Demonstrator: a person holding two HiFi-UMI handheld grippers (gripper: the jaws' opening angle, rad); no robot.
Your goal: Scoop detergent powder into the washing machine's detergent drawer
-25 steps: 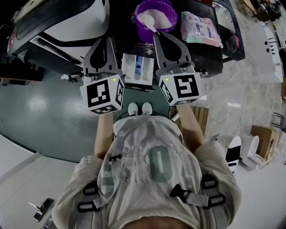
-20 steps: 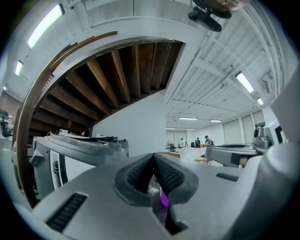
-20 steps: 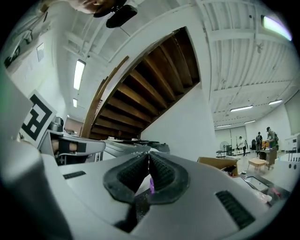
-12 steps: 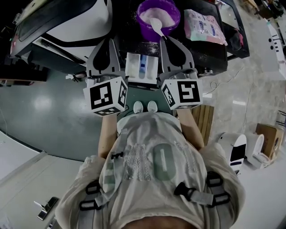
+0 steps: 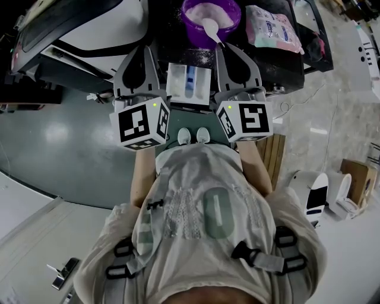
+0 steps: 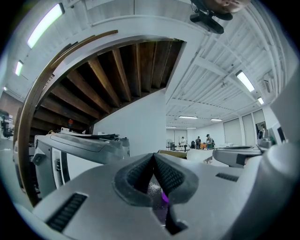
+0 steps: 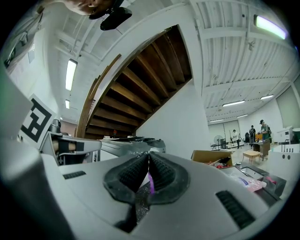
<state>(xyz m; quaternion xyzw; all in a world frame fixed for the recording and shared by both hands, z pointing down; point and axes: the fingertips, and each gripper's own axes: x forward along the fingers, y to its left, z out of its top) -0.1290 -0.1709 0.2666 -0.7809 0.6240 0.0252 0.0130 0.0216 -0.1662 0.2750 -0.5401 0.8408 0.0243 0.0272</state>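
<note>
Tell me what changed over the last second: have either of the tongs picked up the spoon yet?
Barely anything. The whole view slid slightly, likely head motion. The left tongs and right tongs took hold of nothing and let nothing go: both stay shut and empty, flanking the open detergent drawer. The spoon still lies in the purple bowl of powder.

My left hand-held gripper (image 6: 153,158) and right hand-held gripper (image 7: 149,158): matt grey plastic shells, dark ribbed pads (image 6: 171,177). Tub (image 5: 191,31): glossy purple plastic. Powder (image 5: 202,9): fine, white. Scoop (image 5: 209,25): smooth white plastic. Drawer (image 5: 178,83): white plastic. Pouch (image 5: 272,28): shiny printed film. Floor (image 5: 53,136): polished, reflective.
</note>
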